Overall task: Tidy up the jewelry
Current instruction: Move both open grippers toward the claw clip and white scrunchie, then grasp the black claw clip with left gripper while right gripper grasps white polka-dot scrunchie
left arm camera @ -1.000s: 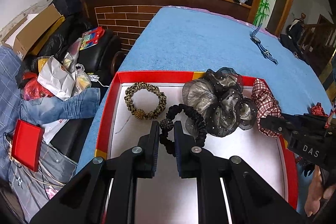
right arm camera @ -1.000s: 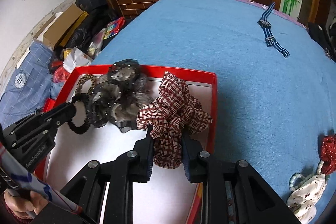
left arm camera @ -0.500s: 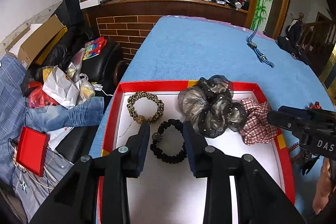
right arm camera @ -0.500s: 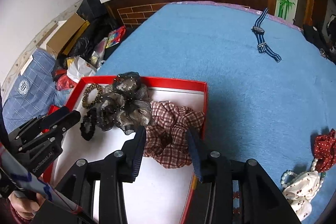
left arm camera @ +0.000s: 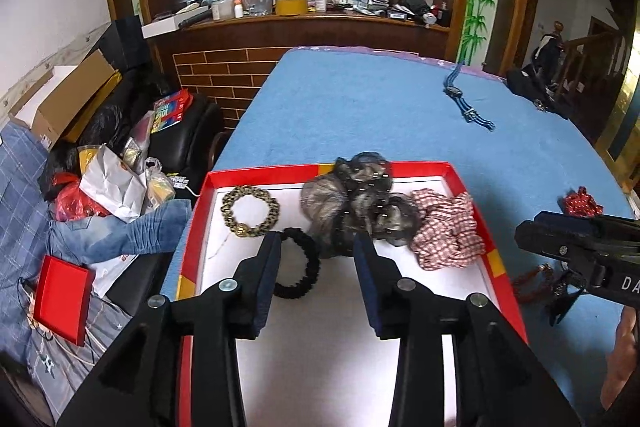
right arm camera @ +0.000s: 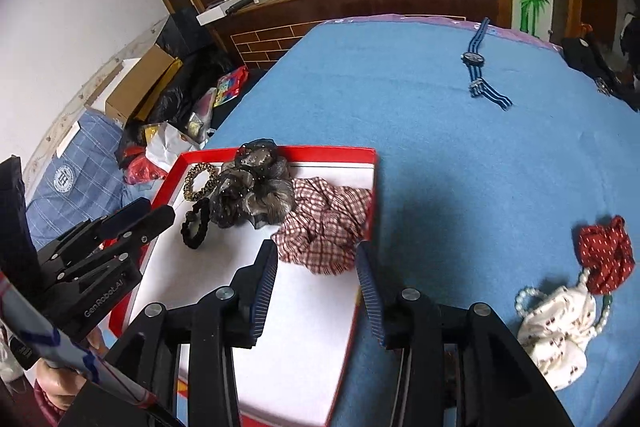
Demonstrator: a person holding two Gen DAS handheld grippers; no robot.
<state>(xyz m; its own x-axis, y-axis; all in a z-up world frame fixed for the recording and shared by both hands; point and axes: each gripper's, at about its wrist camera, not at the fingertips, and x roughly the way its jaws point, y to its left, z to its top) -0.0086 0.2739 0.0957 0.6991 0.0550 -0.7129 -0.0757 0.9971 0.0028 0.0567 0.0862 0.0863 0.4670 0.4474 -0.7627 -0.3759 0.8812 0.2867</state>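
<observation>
A red-rimmed tray (left arm camera: 264, 174) (right arm camera: 370, 187) with a white floor holds a leopard scrunchie (left arm camera: 250, 211) (right arm camera: 199, 180), a black beaded hair tie (left arm camera: 298, 269) (right arm camera: 195, 225), a grey-black mesh scrunchie (left arm camera: 360, 205) (right arm camera: 252, 189) and a red plaid scrunchie (left arm camera: 446, 231) (right arm camera: 324, 221). My left gripper (left arm camera: 316, 247) is open and empty above the black hair tie. My right gripper (right arm camera: 317, 257) is open and empty just above the plaid scrunchie. Each gripper shows in the other's view, the right (left arm camera: 576, 247) and the left (right arm camera: 132, 217).
On the blue tablecloth (right arm camera: 440, 115) lie a striped-band watch (left arm camera: 466, 101) (right arm camera: 478, 67), a red dotted scrunchie (right arm camera: 606, 253) (left arm camera: 580, 201), a cream scrunchie with a bead bracelet (right arm camera: 560, 323), and a red bead bracelet (left arm camera: 532, 281). Clutter and a red box (left arm camera: 62, 293) lie off the left edge.
Both grippers opened and let go: the black hair tie and the plaid scrunchie now lie in the tray. Both grippers pulled back and up from the tray.
</observation>
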